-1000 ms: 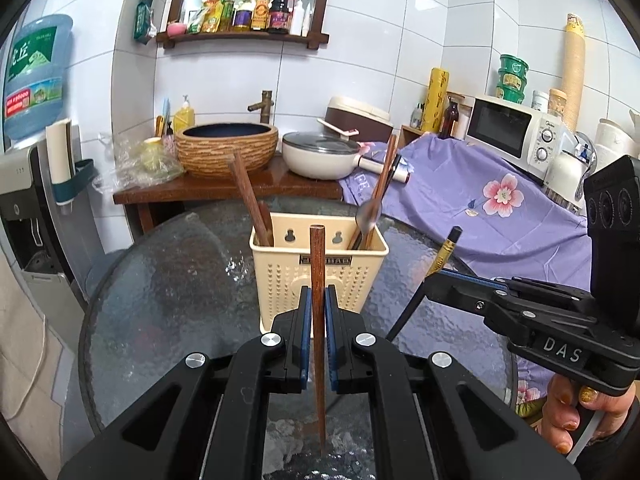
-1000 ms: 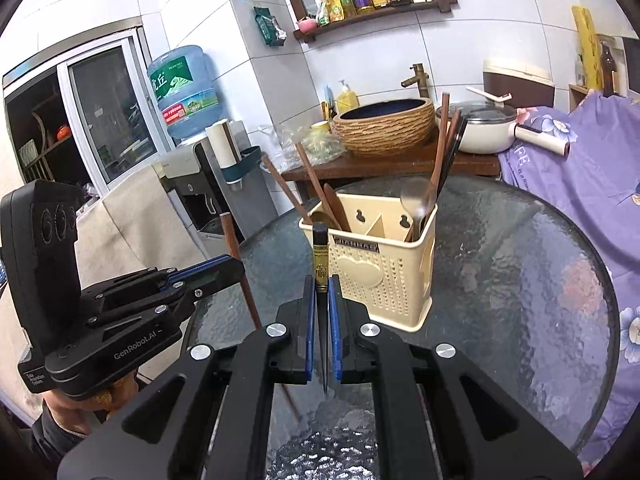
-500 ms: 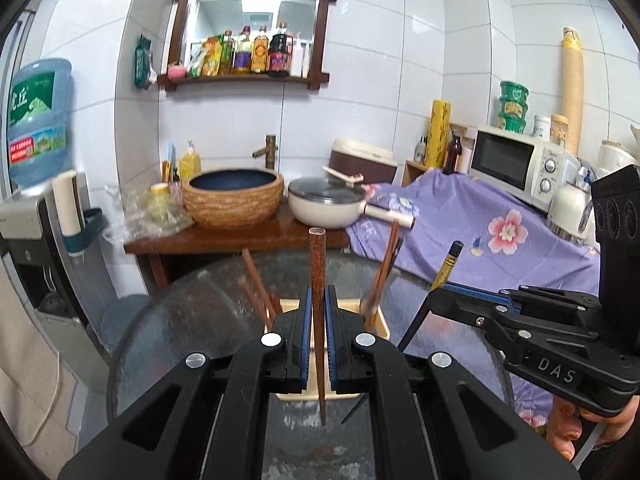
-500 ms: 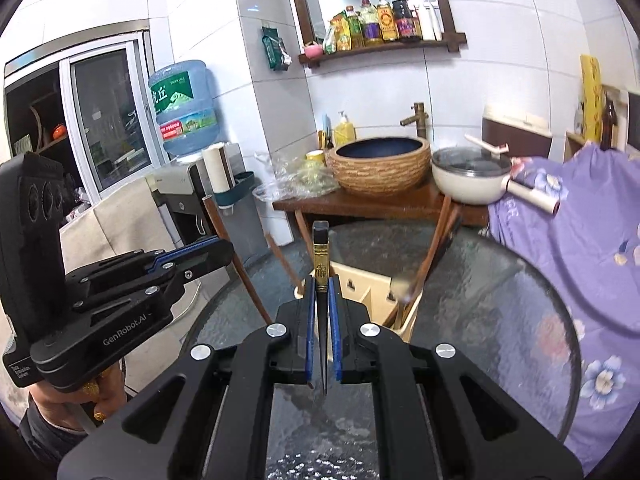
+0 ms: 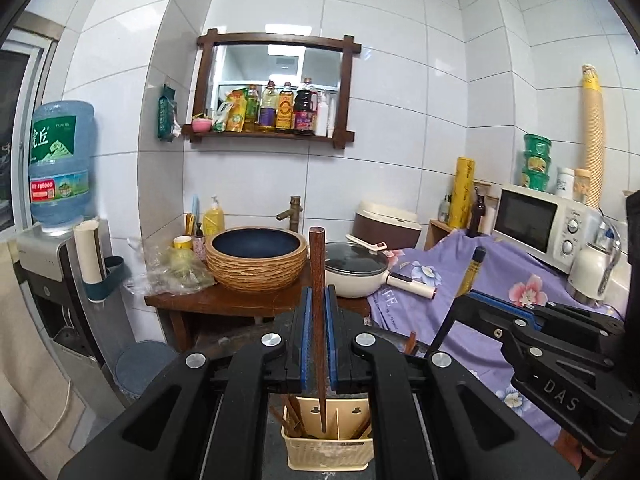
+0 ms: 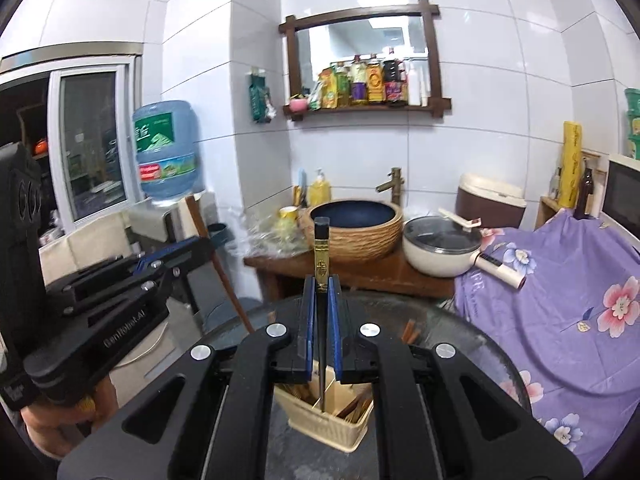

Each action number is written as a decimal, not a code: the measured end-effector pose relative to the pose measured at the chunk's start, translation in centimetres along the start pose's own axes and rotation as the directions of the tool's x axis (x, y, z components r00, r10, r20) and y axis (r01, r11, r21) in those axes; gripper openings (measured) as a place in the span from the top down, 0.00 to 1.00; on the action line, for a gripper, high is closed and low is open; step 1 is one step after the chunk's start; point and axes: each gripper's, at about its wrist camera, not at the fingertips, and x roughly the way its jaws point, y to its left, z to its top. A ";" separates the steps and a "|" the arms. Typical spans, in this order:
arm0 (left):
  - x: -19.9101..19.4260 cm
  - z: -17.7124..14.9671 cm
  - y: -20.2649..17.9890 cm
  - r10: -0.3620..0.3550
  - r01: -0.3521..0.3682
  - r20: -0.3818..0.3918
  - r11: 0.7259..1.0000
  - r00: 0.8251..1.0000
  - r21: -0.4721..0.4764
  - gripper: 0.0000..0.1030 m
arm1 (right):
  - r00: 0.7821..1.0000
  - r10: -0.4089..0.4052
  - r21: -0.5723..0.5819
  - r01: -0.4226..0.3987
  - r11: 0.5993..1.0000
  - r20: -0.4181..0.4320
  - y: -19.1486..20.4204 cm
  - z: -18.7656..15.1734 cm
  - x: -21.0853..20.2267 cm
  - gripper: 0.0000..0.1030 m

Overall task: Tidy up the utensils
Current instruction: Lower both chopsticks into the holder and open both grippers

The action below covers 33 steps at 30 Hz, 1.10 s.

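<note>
- Left gripper (image 5: 318, 344): jaws clamped tight on an upright brown wooden chopstick (image 5: 318, 280); right gripper (image 6: 321, 320): jaws pinched on a slim black gold-banded chopstick (image 6: 321, 256).
- Both lifted higher than a second ago, tips now above the cream perforated plastic utensil caddy (image 5: 328, 452) on the round glass desk (image 6: 460, 340).
- Probably poised for dropping into compartments.

White tiles are covering the walls (image 5: 400, 80). A mirror shelf (image 5: 276, 88) is hanging far back over a wooden table (image 5: 224, 300). A purple flowery cloth (image 6: 560, 280) is lying on the right.
</note>
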 end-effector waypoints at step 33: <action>7.5 -11.6 2.2 -0.007 -0.005 -0.211 0.998 0.977 -0.057 0.92 | 0.990 -0.050 0.086 0.062 0.994 -0.135 -2.4 -11.7 9.0 0.92</action>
